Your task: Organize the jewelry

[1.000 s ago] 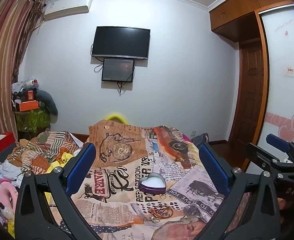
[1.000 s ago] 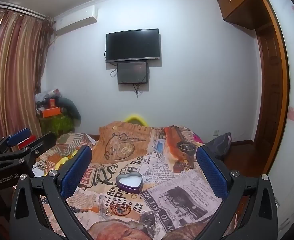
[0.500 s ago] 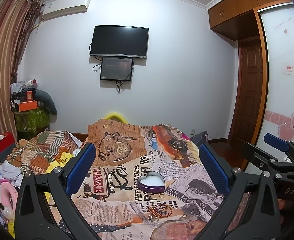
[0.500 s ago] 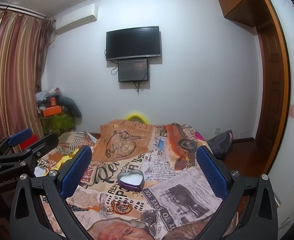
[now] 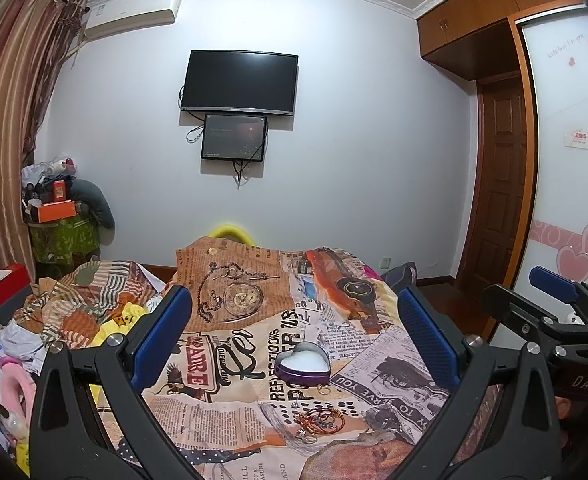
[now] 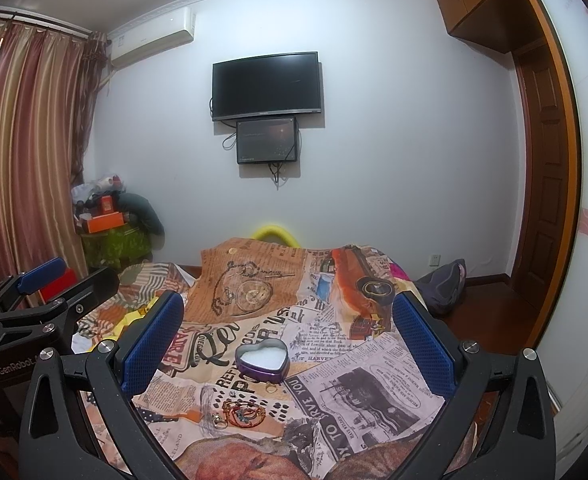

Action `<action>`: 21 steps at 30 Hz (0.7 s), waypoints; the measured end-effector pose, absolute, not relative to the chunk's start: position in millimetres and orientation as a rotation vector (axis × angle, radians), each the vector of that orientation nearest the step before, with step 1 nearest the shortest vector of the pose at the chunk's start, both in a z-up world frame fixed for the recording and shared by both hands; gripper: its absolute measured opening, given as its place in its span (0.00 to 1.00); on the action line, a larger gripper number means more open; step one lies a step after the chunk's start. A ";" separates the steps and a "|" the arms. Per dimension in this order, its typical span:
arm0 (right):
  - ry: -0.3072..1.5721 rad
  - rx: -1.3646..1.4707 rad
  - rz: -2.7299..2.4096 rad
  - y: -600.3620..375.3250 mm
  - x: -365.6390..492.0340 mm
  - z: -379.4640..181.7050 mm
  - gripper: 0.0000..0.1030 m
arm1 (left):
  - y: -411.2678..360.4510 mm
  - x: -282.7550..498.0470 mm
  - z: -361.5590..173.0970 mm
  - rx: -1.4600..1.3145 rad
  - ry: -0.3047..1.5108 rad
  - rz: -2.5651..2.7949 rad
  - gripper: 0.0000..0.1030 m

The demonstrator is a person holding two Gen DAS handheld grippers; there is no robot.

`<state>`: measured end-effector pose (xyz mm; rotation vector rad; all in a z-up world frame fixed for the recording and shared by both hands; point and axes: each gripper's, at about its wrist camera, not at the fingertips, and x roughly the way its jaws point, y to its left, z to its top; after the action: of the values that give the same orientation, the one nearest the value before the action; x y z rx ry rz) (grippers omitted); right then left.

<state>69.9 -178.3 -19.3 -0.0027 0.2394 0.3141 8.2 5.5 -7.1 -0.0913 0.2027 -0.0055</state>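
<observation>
Both units idle. We held the left hand-held gripper (image 5: 294,320) wide open, empty, above the bed (image 5: 378,376); right hand-held gripper (image 6: 289,320) likewise, touching nothing. Heart tin (image 5: 302,362) sat lid-off, presumably to receive pieces. Jewelry pile (image 5: 320,420) lay just in front of it, with one ring (image 5: 323,390) between.

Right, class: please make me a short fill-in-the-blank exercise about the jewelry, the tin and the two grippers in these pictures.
1. The open purple tin on the newspaper-print bedspread is shaped like a ____.
2. The tangle of gold and red jewelry lies ____ the tin, on the bedspread.
3. The left gripper and the right gripper both have their jaws ____.
4. The single gold ring lies just ____ the tin.

Missing words: heart; outside; open; outside
</observation>
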 end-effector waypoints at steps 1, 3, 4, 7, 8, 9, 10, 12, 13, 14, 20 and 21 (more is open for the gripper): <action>0.239 -0.003 0.314 -178.0 69.5 -19.3 1.00 | 5.8 8.2 -7.2 -0.093 0.203 -0.005 1.00; 0.239 -0.004 0.313 -177.5 69.2 -19.2 1.00 | 6.5 8.1 -7.6 -0.095 0.204 -0.005 1.00; 0.240 -0.004 0.313 -177.7 69.3 -19.1 1.00 | 6.9 8.1 -7.8 -0.096 0.204 -0.004 1.00; 0.239 -0.003 0.314 -178.2 69.5 -19.3 1.00 | 9.8 6.2 -8.8 -0.096 0.205 -0.003 1.00; 0.239 -0.003 0.313 -178.3 69.8 -19.3 1.00 | 8.3 6.5 -7.4 -0.095 0.205 -0.002 1.00; 0.239 -0.003 0.313 -178.3 70.0 -19.2 1.00 | 8.8 6.3 -7.4 -0.096 0.206 -0.002 1.00; 0.239 -0.003 0.313 -178.3 69.8 -19.3 1.00 | 9.3 6.1 -7.4 -0.097 0.206 -0.003 1.00; 0.240 -0.002 0.314 -178.4 69.6 -19.3 1.00 | 8.8 6.5 -8.0 -0.096 0.206 -0.002 1.00; 0.240 -0.002 0.314 -178.4 69.6 -19.1 1.00 | 8.8 6.5 -8.0 -0.096 0.206 -0.002 1.00; 0.239 -0.002 0.313 -178.4 69.9 -19.0 1.00 | 9.2 6.3 -8.0 -0.096 0.206 -0.002 1.00; 0.240 -0.001 0.314 -178.5 70.0 -19.0 1.00 | 10.1 5.5 -8.4 -0.097 0.208 -0.003 1.00; 0.240 -0.001 0.314 -178.5 70.0 -19.0 1.00 | 9.2 6.5 -8.3 -0.096 0.207 -0.003 1.00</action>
<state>70.0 -178.5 -19.0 -0.0012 0.2402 0.3142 6.5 9.2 -8.3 -0.0964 0.2068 -0.0031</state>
